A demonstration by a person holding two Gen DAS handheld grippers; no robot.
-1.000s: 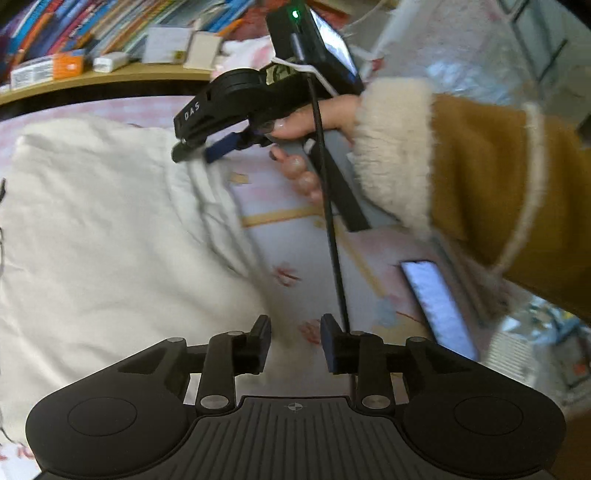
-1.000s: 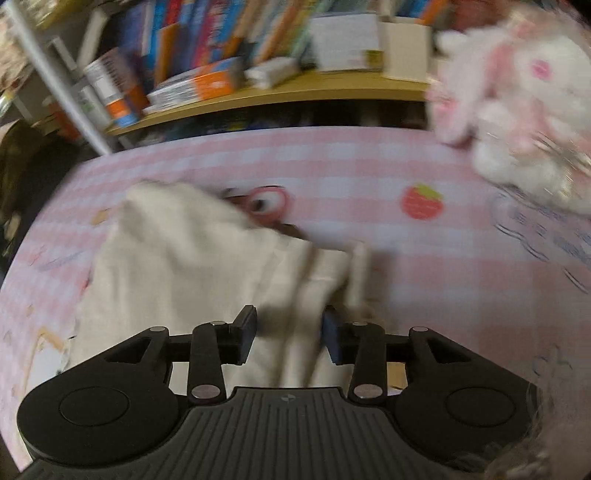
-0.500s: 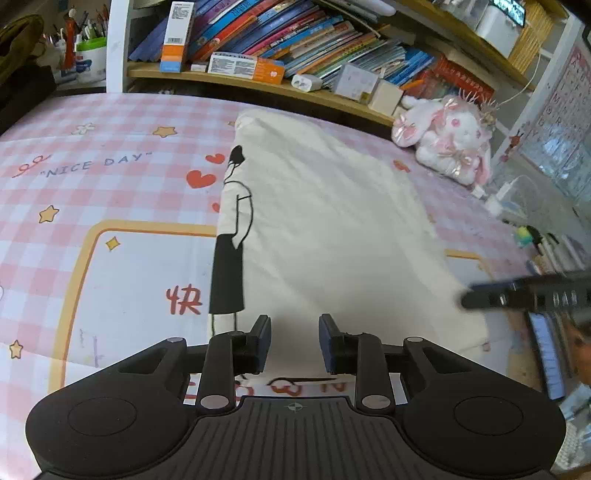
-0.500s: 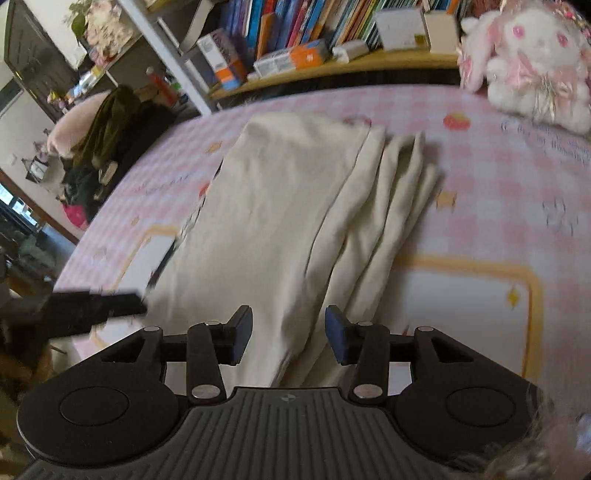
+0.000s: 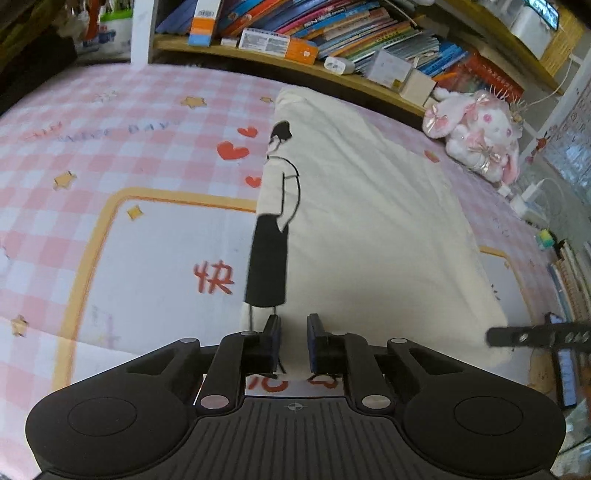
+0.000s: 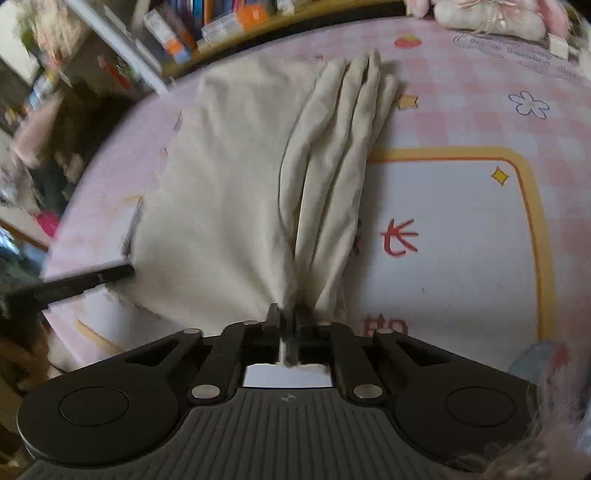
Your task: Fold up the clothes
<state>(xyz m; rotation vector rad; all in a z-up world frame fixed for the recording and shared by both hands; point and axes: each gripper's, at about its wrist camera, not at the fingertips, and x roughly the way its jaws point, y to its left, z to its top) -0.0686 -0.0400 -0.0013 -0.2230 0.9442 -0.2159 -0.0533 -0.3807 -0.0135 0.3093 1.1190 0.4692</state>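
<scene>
The cream cotton garment with a printed black figure point(image 5: 369, 221) is spread lengthwise on the pink checked mat point(image 5: 110, 147). Its near hem is being pinched by the closing right gripper point(image 6: 289, 325); the left gripper point(image 5: 294, 341) is closing around the hem, apparently ungripped. Soft, light cloth is expected to sag; hem corners are recommended holds.

A pink checked cover point(image 5: 110, 122) with stars, red hearts and a white panel in an orange border lies over the surface. Behind it, a wooden shelf point(image 5: 258, 61) holds many books point(image 5: 351, 33), leaning and stacked, and some small boxes point(image 5: 277, 40). A white and pink plush rabbit point(image 5: 476, 136) sits at the far right corner of the cover. Near it, a white charger point(image 5: 524, 195) with a cable lies at the edge.
</scene>
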